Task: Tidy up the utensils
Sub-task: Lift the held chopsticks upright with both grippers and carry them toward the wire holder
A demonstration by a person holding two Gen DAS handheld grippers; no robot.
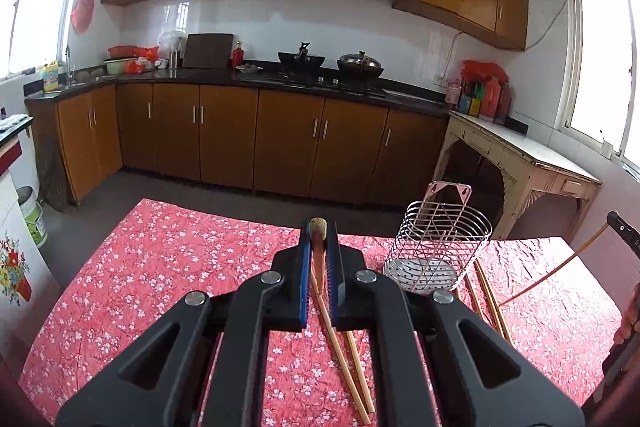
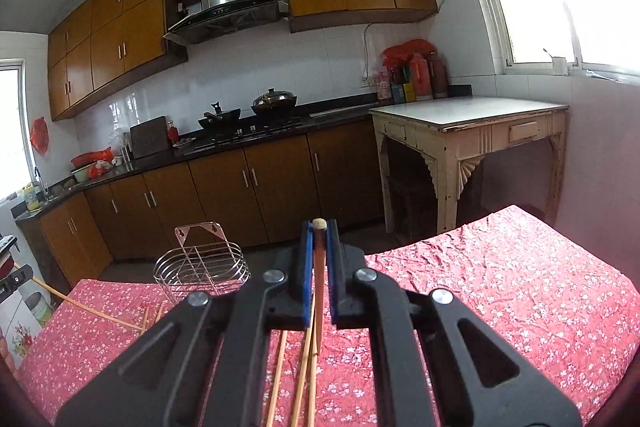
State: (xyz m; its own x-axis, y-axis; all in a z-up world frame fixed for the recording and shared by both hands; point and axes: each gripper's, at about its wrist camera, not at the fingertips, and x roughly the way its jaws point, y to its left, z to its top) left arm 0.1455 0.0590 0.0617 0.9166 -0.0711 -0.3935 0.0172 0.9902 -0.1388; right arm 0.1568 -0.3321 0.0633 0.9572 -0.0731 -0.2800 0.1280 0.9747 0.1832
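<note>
My left gripper [image 1: 319, 231] is shut on a wooden chopstick [image 1: 318, 255], held above the red flowered tablecloth [image 1: 160, 267]. A wire utensil basket [image 1: 438, 247] stands on the cloth to its right. Loose chopsticks [image 1: 352, 359] lie below the left gripper, and more chopsticks [image 1: 490, 301] lie by the basket. My right gripper [image 2: 319, 227] is shut on another chopstick [image 2: 319, 267]; that stick also shows in the left wrist view [image 1: 556, 271] at the right edge. The basket [image 2: 202, 269] is left of the right gripper, with several chopsticks [image 2: 298, 379] on the cloth below.
A worn cream side table [image 2: 468, 123] stands beyond the cloth's far right. Kitchen cabinets [image 1: 256, 139] and a counter with woks [image 1: 302, 61] line the far wall. A white appliance with flower print [image 1: 16, 267] is at the left.
</note>
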